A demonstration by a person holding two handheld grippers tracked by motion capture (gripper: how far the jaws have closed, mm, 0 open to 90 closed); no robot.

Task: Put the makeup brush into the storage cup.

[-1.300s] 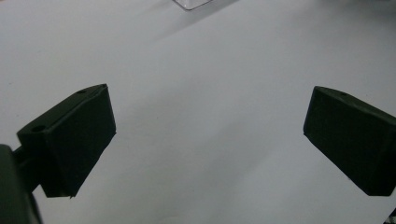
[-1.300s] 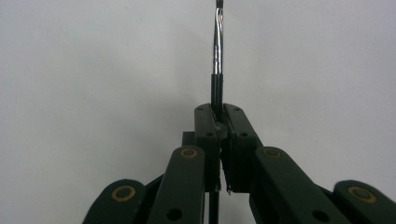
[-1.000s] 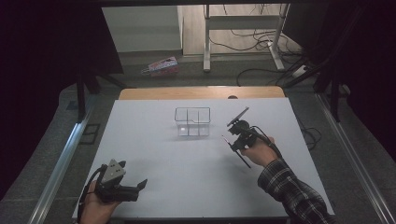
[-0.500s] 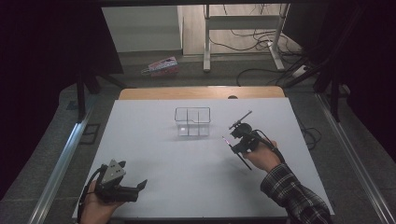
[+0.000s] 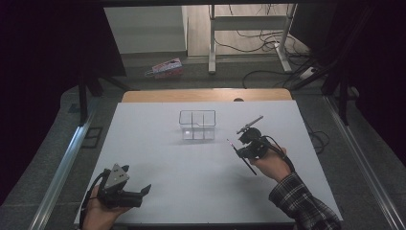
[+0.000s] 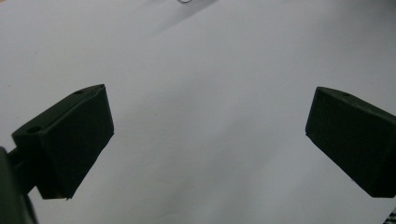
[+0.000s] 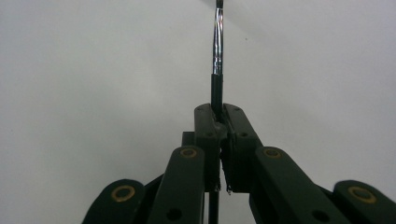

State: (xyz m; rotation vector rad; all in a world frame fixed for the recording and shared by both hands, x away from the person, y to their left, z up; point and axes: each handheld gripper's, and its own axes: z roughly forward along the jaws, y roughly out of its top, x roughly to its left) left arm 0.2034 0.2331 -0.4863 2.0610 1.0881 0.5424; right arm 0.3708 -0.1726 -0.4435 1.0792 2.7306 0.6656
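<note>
My right gripper [image 5: 245, 143] hangs over the right middle of the white table [image 5: 158, 158], shut on a thin black brush [image 5: 252, 167]. In the right gripper view the jaws of the right gripper [image 7: 219, 116] pinch the brush [image 7: 217, 56] at its black handle. Its metal ferrule runs up away from them, and the handle sticks out below. A clear plastic divided box [image 5: 197, 125] stands empty at the table's middle back, left of the brush. My left gripper [image 5: 136, 179] rests at the near left corner. In its own view the left gripper [image 6: 210, 135] is open, with bare table between the jaws.
A wooden board [image 5: 206, 95] borders the table's far edge. On the floor beyond lie a pink and white packet [image 5: 165, 68], desk legs [image 5: 211, 43] and cables [image 5: 268, 48]. Metal rails [image 5: 62, 167] run along both sides.
The right hand has shifted very slightly toward the near edge, the brush still gripped. The left gripper has stayed put.
</note>
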